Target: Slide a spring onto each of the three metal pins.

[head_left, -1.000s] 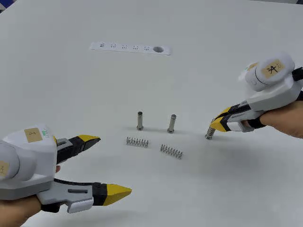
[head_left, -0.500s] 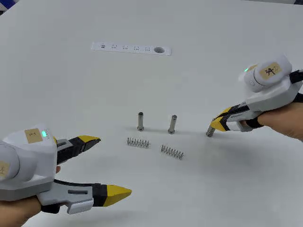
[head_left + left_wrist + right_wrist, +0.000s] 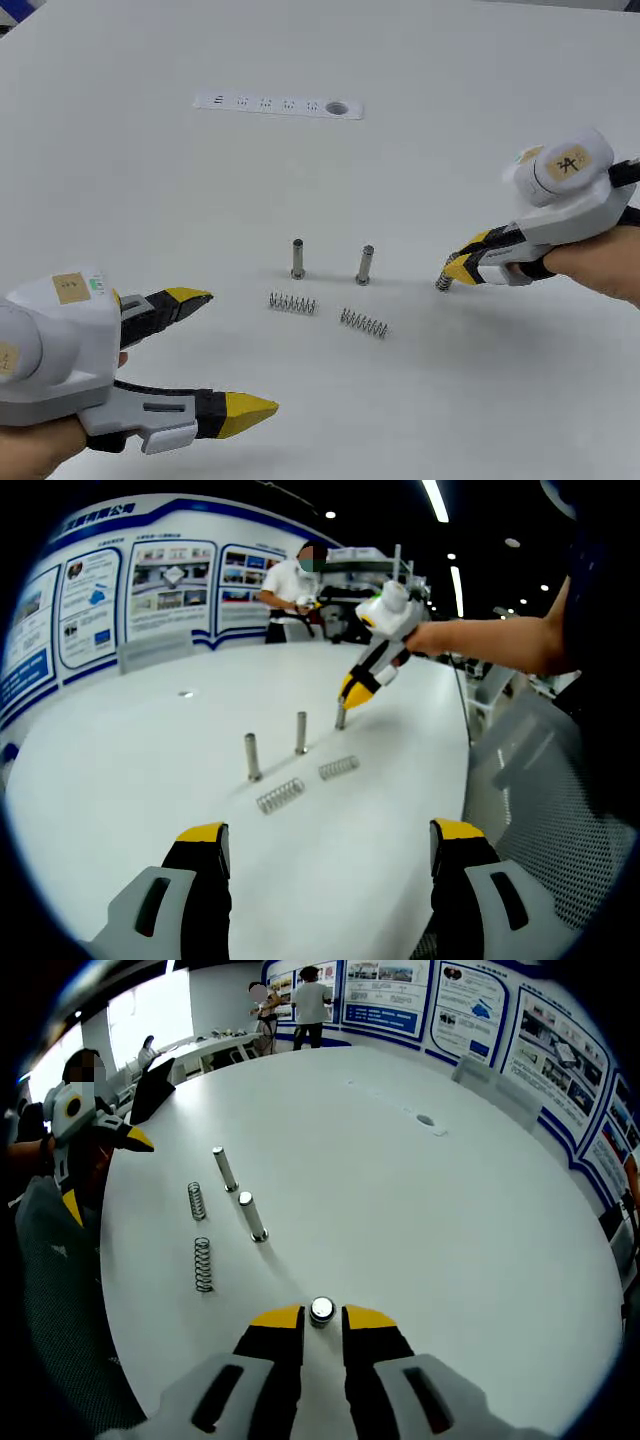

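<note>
The left gripper (image 3: 238, 350) is held with its jaws spread wide. Two springs (image 3: 292, 302) (image 3: 362, 322) are laid just in front of two bare upright pins (image 3: 298, 258) (image 3: 366, 264). The third pin (image 3: 321, 1310), already wearing a spring, is flanked by the right gripper (image 3: 456, 268), its jaws nearly closed; whether it is pinched cannot be told.

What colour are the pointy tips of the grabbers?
Yellow. The left gripper shows its fingertips best in the head view.
</note>
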Tool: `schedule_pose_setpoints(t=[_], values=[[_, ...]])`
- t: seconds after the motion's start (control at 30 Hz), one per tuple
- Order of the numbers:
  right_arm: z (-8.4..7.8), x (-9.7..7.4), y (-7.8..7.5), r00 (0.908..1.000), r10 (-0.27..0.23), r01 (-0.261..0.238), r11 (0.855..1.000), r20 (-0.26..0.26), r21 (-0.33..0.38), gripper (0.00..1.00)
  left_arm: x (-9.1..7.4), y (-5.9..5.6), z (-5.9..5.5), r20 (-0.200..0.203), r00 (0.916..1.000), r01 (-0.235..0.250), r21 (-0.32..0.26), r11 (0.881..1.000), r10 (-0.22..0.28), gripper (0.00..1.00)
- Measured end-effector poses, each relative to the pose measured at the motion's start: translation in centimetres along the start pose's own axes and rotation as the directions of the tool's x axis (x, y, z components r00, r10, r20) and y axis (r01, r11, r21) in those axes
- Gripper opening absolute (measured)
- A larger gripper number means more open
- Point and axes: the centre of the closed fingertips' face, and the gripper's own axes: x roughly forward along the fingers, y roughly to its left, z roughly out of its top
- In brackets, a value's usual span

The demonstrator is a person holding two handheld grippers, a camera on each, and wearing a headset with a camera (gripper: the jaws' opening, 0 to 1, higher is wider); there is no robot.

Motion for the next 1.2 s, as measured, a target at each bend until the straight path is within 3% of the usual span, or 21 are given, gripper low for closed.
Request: schedule_pose_setpoints(t=[0.67, 1.2], values=[[-1.4, -0.6, 0.8, 1.0000, -0.001, 0.001, 1.000, -0.005, 0.007, 0.16, 0.2, 0.0, 0.1, 0.005, 1.0000, 0.003, 0.000, 1.000, -0.003, 0.84], [-1.6, 0.0, 4.5, 0.9983, 0.059, -0.059, 0.998, -0.001, -0.020, 0.16, 0.2, -0.1, 0.2, 0.006, 1.0000, 0.004, 0.002, 1.000, -0.004, 0.84]])
